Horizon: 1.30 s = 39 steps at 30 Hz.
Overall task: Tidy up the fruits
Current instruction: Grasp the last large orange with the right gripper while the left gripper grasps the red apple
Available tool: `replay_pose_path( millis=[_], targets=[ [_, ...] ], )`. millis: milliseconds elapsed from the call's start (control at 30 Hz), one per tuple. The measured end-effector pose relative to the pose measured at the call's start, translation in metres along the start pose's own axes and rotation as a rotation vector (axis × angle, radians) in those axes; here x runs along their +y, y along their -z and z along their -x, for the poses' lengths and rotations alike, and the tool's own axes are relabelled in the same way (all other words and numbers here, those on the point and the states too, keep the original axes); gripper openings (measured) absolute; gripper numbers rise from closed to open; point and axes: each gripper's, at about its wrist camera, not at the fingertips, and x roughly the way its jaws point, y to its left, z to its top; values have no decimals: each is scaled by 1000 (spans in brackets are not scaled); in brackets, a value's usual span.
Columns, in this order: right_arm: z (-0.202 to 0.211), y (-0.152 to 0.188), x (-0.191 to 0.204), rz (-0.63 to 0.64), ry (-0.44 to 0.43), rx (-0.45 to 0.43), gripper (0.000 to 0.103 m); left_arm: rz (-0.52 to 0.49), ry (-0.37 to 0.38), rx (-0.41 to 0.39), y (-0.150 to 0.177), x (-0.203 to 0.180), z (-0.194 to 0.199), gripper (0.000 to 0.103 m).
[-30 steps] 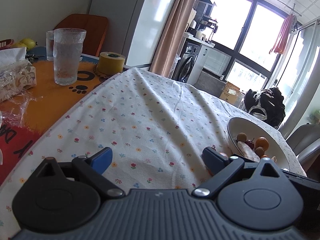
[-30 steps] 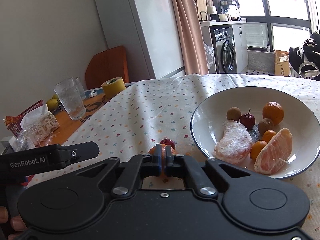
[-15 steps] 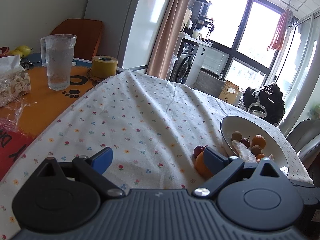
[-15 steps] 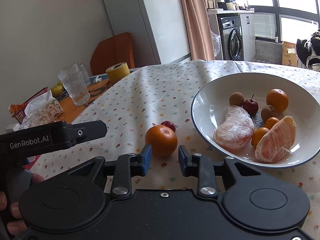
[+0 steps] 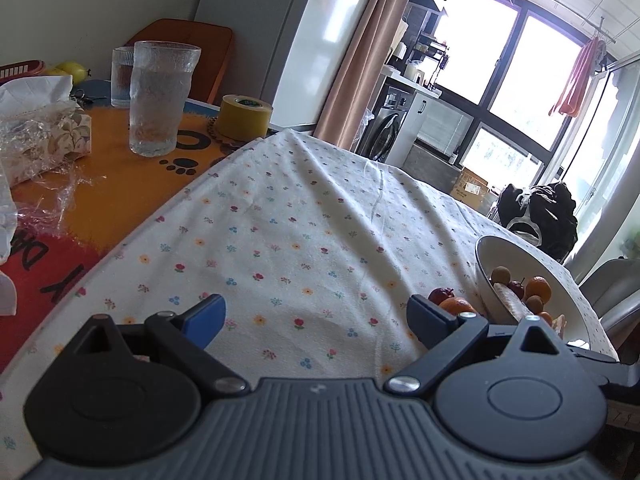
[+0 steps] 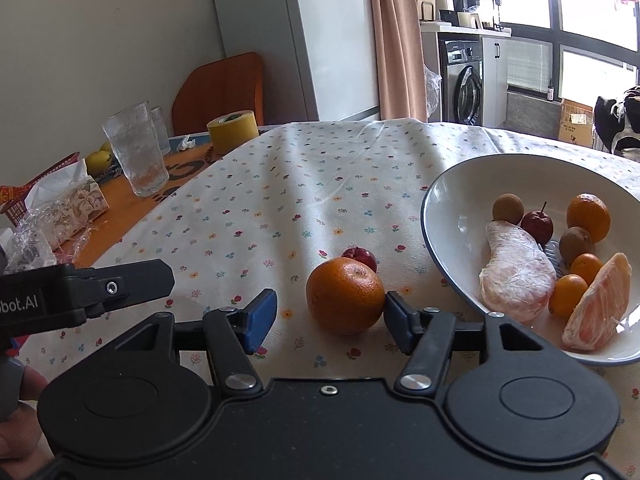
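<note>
Floral tablecloth [image 6: 304, 184] on which most fruit is already gathered in the white bowl [image 6: 444, 200], while an orange [image 6: 345, 295] and a small red fruit [image 6: 361, 257] are left outside, flanked by the wide-spread right gripper [image 6: 329, 316]; the left gripper [image 5: 316, 312] is likewise held wide and empty

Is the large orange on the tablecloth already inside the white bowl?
No. In the right wrist view the large orange sits on the floral tablecloth, outside the white bowl, between the open right gripper's fingers.
</note>
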Motion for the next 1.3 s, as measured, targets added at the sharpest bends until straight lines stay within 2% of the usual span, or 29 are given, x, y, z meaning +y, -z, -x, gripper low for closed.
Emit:
replay_pose_path(
  millis=[33, 67, 333, 800, 1000, 1167, 1300],
  targets=[
    [-1, -1, 0, -2, 8, -1, 50, 3, -1, -1, 0, 2, 1, 97],
    [-2, -1, 0, -2, 19, 0, 39, 7, -3, -2, 0, 4, 2, 97],
    [14, -7, -9, -7, -32, -25, 38, -3, -2, -8, -1, -3, 5, 97],
    [57, -27, -61, -48, -59, -122, 38, -94, 36, -18, -3, -59, -6, 91],
    [67, -31, -90, -79, -41, -157, 39, -133, 45, -7, -4, -80, -17, 84],
    [71, -31, -112, -93, -24, -173, 39, -157, 49, 10, -2, -96, -29, 71],
    [72, -30, -130, -119, -9, -184, 39, -177, 54, 21, -1, -110, -37, 65]
  ],
)
